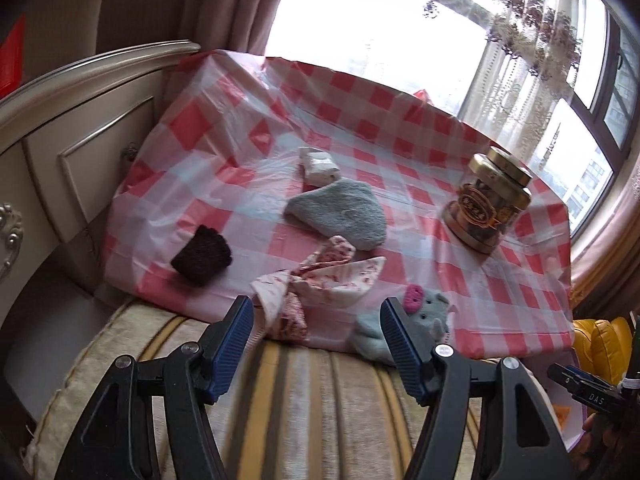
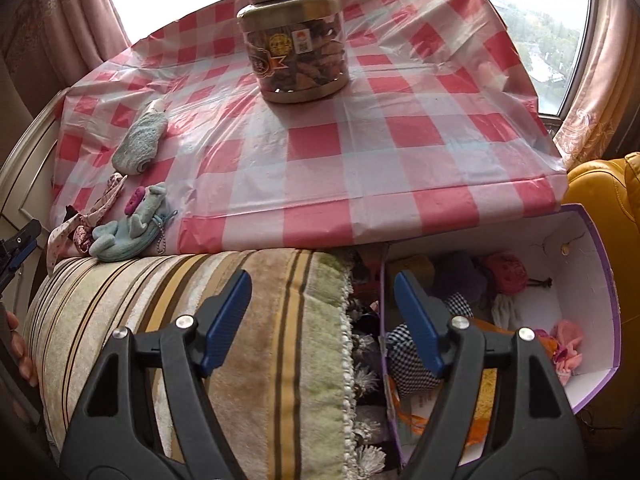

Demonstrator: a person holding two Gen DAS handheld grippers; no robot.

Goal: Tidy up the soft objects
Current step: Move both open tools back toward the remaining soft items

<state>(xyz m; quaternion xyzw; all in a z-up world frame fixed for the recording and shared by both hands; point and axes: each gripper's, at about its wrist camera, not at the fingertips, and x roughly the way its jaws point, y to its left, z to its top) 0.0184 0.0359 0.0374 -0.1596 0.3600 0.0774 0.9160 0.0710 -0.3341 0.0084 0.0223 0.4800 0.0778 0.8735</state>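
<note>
Soft things lie on the red-and-white checked table cover (image 1: 400,128): a dark brown knitted piece (image 1: 203,254), a grey-blue fuzzy sock (image 1: 340,214), a small white folded piece (image 1: 319,164), a pink floral cloth (image 1: 320,284) and a grey plush toy (image 1: 424,312) with a pink ear at the near edge. My left gripper (image 1: 316,304) is open just short of the floral cloth and plush toy, holding nothing. My right gripper (image 2: 322,278) is open and empty over the gap between the striped cushion (image 2: 160,320) and a white box (image 2: 580,280) holding several soft items, among them a checked cloth (image 2: 404,356).
A gold-lidded jar (image 2: 296,44) of snacks stands on the far part of the table cover. A cream cabinet (image 1: 60,140) is on the left, a yellow leather seat (image 2: 600,184) on the right, and a curtained window behind. A hand (image 2: 20,344) shows at the left edge.
</note>
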